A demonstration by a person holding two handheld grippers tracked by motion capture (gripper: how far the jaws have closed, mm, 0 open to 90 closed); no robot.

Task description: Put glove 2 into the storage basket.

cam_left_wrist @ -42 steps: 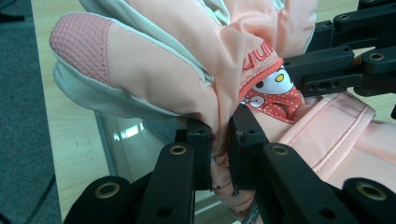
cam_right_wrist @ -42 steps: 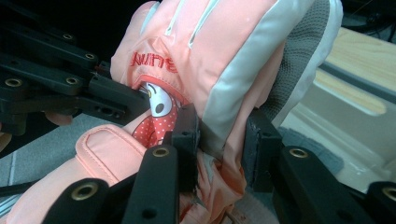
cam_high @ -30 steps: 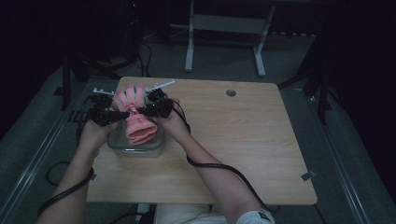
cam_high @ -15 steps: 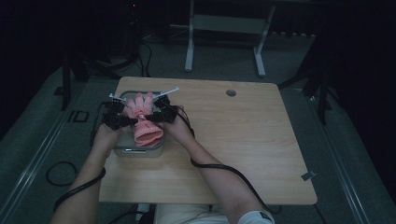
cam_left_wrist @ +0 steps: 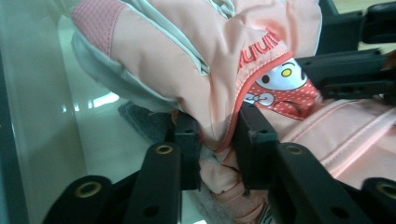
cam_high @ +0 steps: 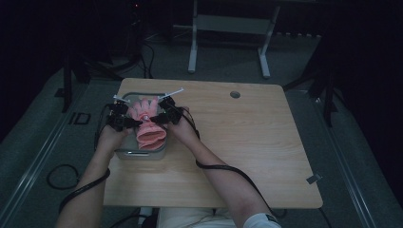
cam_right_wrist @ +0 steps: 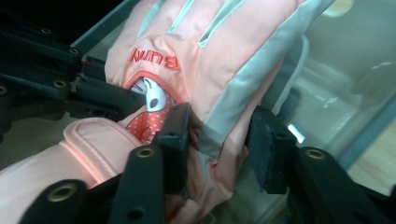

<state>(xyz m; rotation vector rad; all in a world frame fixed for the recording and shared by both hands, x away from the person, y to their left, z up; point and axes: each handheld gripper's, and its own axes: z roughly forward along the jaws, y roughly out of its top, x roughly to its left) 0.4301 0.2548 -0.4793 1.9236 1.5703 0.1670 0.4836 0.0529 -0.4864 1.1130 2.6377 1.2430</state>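
Note:
A pink and grey child's glove (cam_high: 149,127) with a cartoon patch (cam_left_wrist: 280,84) lies in a clear plastic box (cam_high: 140,154) at the table's left edge. Its cuff hangs toward the box's near wall. My left gripper (cam_high: 134,122) is at the glove's left side. Its jaws (cam_left_wrist: 217,140) have just been opening, and a fold of glove still fills the narrow gap, touching both pads. My right gripper (cam_high: 155,117) is at the glove's right side. Its jaws (cam_right_wrist: 219,144) have also just been opening; the grey edge of the glove (cam_right_wrist: 224,126) sits between them, with one pad (cam_right_wrist: 268,154) standing off it.
The wooden table (cam_high: 247,152) stretches bare to the right, with a round cable hole (cam_high: 235,94) near its far edge. A white desk frame (cam_high: 228,28) stands on the floor beyond. Cables trail from both grippers along the person's forearms. The box's clear wall (cam_left_wrist: 37,93) is close beside the left jaws.
Both hands have come down with the glove, lowering it into the box. The grippers now sit closer together and lower than a second ago.

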